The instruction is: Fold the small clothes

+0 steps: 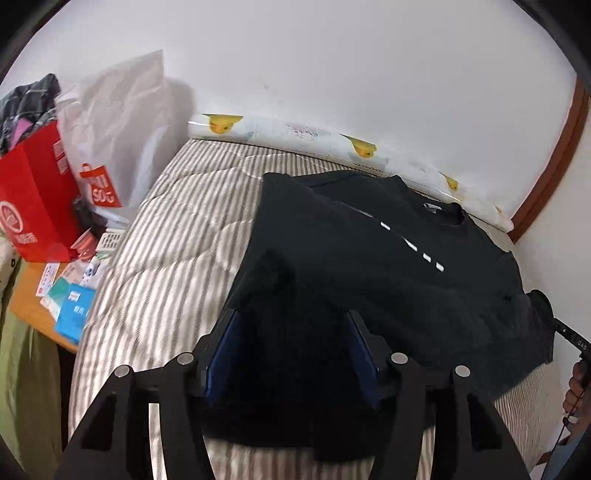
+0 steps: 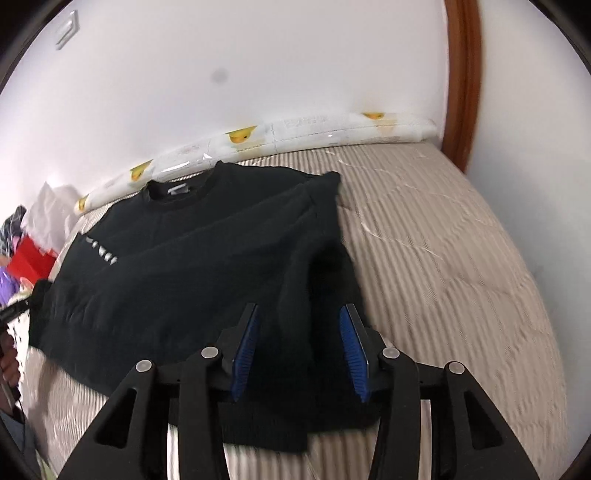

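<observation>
Left wrist view looks across a bed [image 1: 155, 258] covered in a quilted spread of beige and white stripes, pushed up against a plain white wall [image 1: 332, 74]. Along the foot of that wall lies a long white bolster [image 1: 295, 133] printed with yellow ducks. A black sweater [image 1: 388, 266] lies spread on the spread, neck toward the wall, a short row of white marks across its chest, both sleeves folded in over the body. The left gripper [image 1: 291, 317] hangs low over the near hem on the sweater's left side, its blue-padded jaws standing apart with dark cloth showing between them; the pads do not press on it. Left of the bed stands a low wooden table [image 1: 26, 302] crowded with a red paper bag [image 1: 33, 206], a white plastic bag [image 1: 118, 122] and small blue and green boxes [image 1: 72, 306]. A brown wooden door frame [image 1: 554, 158] curves up at the far right, and a hand [image 1: 576, 384] shows at the right edge.

From the right wrist view the right gripper [image 2: 299, 314] sits over the sweater's [image 2: 184, 266] other side near the hem, jaws likewise parted and loose around the folded sleeve. The striped spread [image 2: 443, 258] runs bare to the right, up to the door frame [image 2: 461, 74]. A light switch [image 2: 68, 29] is set high on the wall.
</observation>
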Action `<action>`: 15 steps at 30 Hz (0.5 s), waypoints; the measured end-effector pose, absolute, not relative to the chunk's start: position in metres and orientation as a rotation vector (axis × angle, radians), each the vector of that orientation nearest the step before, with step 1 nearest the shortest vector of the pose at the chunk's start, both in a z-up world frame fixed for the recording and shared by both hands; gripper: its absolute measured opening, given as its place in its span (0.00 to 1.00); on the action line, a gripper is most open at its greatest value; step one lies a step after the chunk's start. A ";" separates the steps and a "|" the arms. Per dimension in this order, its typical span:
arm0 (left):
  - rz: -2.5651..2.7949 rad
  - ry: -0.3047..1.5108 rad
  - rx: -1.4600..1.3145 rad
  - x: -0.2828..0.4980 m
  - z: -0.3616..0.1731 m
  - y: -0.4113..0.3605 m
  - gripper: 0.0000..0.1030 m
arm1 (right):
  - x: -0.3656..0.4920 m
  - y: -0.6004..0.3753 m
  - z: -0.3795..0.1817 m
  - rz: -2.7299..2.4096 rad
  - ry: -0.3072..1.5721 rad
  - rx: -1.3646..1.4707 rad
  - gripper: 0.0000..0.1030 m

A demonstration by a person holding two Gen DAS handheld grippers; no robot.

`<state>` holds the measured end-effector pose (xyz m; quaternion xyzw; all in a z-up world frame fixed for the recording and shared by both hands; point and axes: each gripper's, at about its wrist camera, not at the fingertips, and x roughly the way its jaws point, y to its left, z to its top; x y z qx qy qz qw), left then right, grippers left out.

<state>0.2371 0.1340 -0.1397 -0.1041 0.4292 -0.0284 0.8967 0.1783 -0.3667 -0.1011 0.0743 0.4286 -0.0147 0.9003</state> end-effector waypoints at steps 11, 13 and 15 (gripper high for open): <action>-0.018 0.895 -0.287 0.177 -0.150 0.166 0.56 | 0.129 -0.401 -0.117 -0.105 0.893 0.263 0.47; -0.014 0.914 -0.279 0.177 -0.157 0.165 0.56 | 0.127 -0.400 -0.118 -0.086 0.883 0.276 0.47; -0.018 0.918 -0.291 0.177 -0.163 0.165 0.56 | 0.129 -0.397 -0.119 -0.080 0.878 0.279 0.47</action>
